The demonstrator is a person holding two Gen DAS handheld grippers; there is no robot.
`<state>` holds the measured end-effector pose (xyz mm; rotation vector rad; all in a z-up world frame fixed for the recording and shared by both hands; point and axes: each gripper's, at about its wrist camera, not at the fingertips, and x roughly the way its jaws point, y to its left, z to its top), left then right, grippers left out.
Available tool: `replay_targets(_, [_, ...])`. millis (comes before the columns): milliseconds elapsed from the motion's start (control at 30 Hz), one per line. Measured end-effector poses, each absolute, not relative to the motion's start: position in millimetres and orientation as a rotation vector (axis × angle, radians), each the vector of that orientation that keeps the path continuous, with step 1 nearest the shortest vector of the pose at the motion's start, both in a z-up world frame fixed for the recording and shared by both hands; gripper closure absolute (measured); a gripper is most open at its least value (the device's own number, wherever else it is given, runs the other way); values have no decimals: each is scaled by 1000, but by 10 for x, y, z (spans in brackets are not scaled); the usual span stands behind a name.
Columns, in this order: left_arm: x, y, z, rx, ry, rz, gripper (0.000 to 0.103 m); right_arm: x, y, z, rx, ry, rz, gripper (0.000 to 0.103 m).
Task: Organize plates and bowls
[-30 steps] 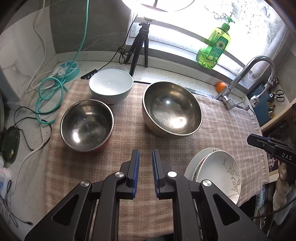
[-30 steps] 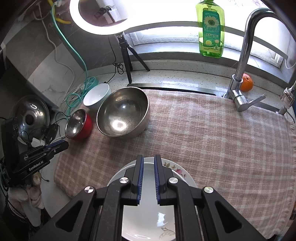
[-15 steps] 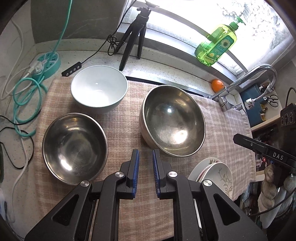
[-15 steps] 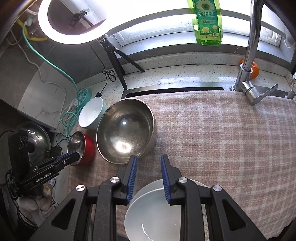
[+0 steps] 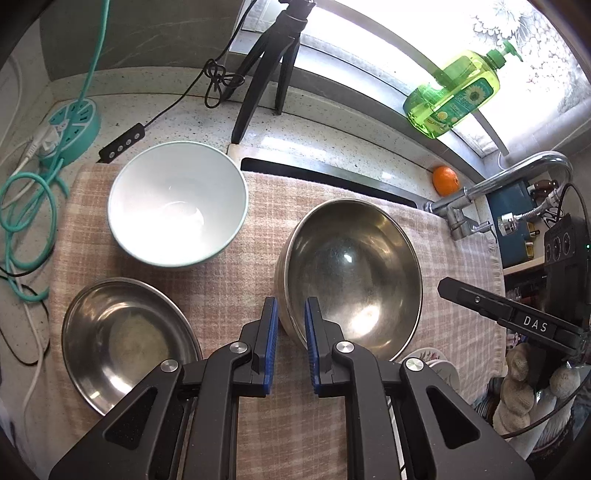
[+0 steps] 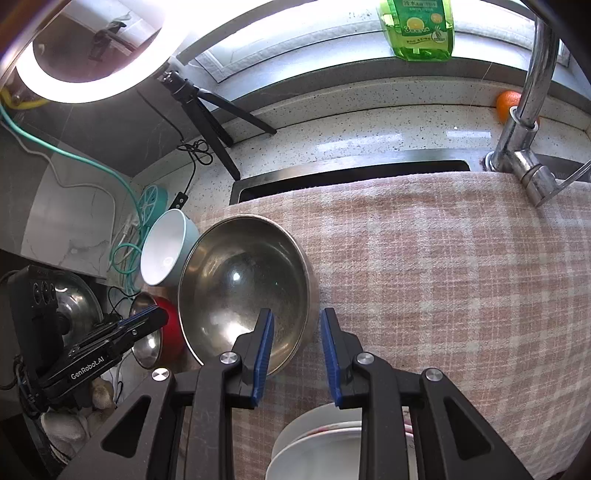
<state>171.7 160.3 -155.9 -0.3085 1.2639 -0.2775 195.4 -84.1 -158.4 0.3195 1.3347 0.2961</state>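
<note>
Nearest you, your right gripper (image 6: 295, 350) covers most of the stacked plates (image 6: 317, 439); only a white rim and a scrap of red pattern show, cut off by the frame edge. In the left wrist view those plates (image 5: 439, 367) are a sliver behind your left gripper (image 5: 290, 343).

Both tongs are released and hold nothing. The left pair stands slightly parted, hanging over the checked cloth (image 5: 236, 273) just beside the near rim of the large steel bowl (image 5: 351, 273). The right pair gapes wider, its left pad in front of that bowl's rim (image 6: 243, 291); whether it touches, you cannot tell.

Seen from the side, your left tool reads "GenRobot.AI" and your right one reads "DAS".

The small steel bowl (image 5: 125, 343), red outside (image 6: 162, 336), sits left of the big one, partly hidden in the right view. Behind it stands the white bowl (image 5: 177, 203). Farther back, the green soap bottle (image 6: 417, 29) bears writing too small to read, with its top cut off.
</note>
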Motion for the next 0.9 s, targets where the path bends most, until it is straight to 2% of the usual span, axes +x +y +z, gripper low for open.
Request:
replay_targets(500, [1885, 1530, -1786, -278, 1311, -274, 90, 2154, -763, -1813, 339, 1378, 278, 80])
replay_targets(767, [1905, 1504, -1804, -263, 1311, -292, 93, 2145, -732, -1923, 356, 1404, 268, 92])
replay_targets(900, [1899, 1498, -1809, -271, 1307, -289, 93, 2124, -734, -1919, 362, 1405, 265, 94])
